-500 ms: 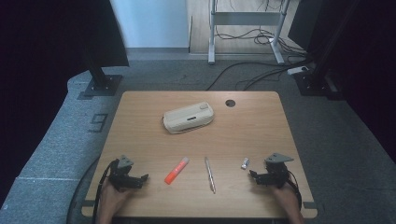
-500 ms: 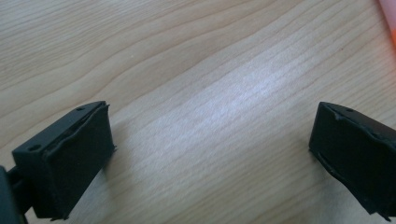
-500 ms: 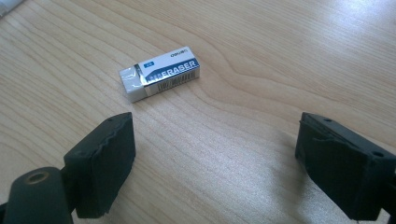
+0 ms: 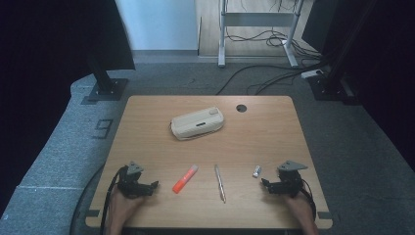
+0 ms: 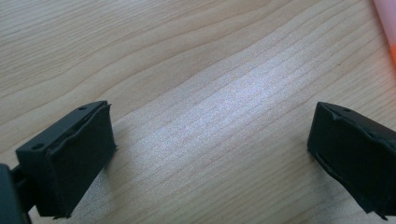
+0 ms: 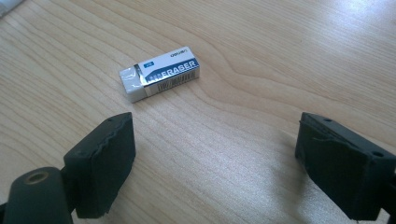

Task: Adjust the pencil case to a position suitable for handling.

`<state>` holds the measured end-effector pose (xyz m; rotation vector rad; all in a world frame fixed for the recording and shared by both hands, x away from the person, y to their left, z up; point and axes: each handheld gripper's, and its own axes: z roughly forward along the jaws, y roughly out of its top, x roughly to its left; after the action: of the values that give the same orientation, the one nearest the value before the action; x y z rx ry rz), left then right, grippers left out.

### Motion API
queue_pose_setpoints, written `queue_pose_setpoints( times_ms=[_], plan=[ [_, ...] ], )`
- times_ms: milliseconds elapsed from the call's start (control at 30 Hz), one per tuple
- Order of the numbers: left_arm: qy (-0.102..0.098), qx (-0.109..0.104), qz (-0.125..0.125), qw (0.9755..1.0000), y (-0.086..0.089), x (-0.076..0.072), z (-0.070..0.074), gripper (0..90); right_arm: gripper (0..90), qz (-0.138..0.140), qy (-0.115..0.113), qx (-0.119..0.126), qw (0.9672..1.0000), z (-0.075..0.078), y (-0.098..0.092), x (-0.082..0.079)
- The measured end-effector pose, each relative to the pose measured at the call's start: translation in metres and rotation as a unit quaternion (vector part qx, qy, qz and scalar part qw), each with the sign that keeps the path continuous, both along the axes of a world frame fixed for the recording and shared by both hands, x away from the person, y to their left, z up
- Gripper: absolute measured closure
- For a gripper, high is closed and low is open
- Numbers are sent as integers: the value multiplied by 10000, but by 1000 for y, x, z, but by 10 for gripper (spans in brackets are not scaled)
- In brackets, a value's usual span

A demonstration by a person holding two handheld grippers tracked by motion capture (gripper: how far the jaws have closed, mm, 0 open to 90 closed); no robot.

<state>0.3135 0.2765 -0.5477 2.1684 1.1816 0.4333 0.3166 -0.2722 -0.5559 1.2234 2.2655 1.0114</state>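
Both tongs low on the near edge of the surface point(image 4: 147, 127), I've got one at each corner. Left tongs point(image 4: 147, 187) sit at the near left, jaws spread wide w/ nothing but bare wood between them. In the left gripper view the orange marker point(image 5: 386, 28) just pokes in at the top right corner, apart from the jaws. From the high view that marker lies just right of the left tongs, tilted, pale cap end pointing away from me.

Right tongs point(image 4: 270, 185) at the near right, also released, jaws wide apart & empty. The eraser point(image 6: 159, 73) lies flat on the wood just ahead of them, white block in a blue-and-white sleeve, angled a bit, nearer the left jaw in the right gripper view, not touching either pad. High view puts it just beside the right tongs, on their inner side.

Silver pen point(image 4: 220, 183) lies btw marker & eraser, roughly pointing away from me. Beige pencil case point(image 4: 197, 123) sits mid-surface, well apart from both tongs, lying closed. Dark round hole point(image 4: 241, 108) near the far edge, right of the case.
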Motion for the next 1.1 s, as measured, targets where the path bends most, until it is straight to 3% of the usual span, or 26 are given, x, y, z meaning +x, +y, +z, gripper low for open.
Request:
queue_pose_setpoints(
  times_ms=[400,567,633,933,1100],
  plan=[
    [69,28,-46,10000,-1,2,3,21,118,2,2,2,10000,0,0,0],
    [57,-227,-174,9996,-4,4,9,21,118,3,2,3,10000,0,0,0],
    [53,-344,-248,9991,-6,5,13,20,118,2,2,2,10000,0,0,0],
    [49,-260,-436,9987,-18,19,23,17,117,3,3,3,10000,0,0,0],
    [42,-348,-564,9978,-26,28,30,17,118,2,2,1,10000,0,0,0]
  ],
)
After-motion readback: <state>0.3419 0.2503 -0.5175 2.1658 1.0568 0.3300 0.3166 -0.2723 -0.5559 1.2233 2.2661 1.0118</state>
